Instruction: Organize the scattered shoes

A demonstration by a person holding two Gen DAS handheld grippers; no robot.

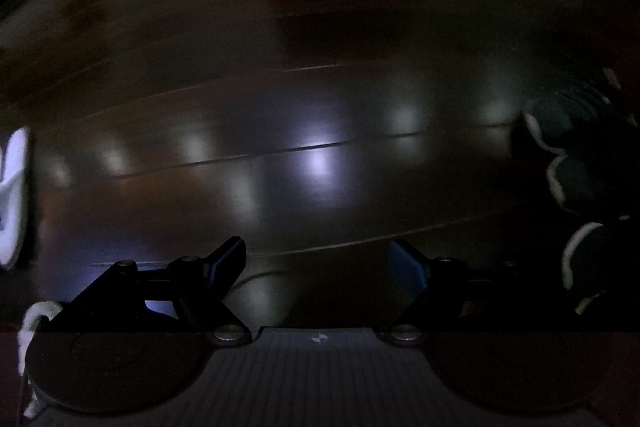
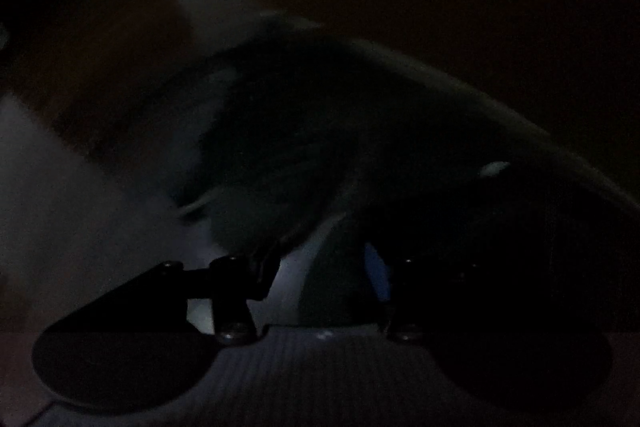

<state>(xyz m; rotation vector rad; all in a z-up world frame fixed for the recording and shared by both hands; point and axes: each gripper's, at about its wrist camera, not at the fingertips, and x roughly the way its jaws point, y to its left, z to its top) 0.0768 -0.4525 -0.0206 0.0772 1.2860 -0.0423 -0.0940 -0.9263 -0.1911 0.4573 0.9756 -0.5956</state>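
- Hovering over dark wood floor (image 1: 320, 87), left gripper (image 1: 318, 263) has fingers spread wide, nothing between them.
- Blue pad visible on right finger (image 1: 408, 269) of the left gripper; only bare floor with light glare lies ahead of it.
- Dark shoes (image 1: 580, 167) with pale trim sit in a row at the right edge of the left view, well off to the side of the fingers, not touching them.
- White sandal (image 1: 14, 195) at far left edge, on the floor, well apart from the left gripper.
- Blue and white items at the top corners are blurred; can't tell what they are.
- Right view is very dark and motion-blurred.
- Right gripper (image 2: 324, 279) sits right at a dark shoe (image 2: 360, 131), which fills the middle of the frame.
- A rounded end of the shoe lies between the two fingers; blue pad of one finger (image 2: 378, 273) is against it.
- Fingers look closed in on that end, gripping the shoe; the contact on the left finger is hard to see in the dark.
- Pale blurred floor patch shows at left of the shoe.
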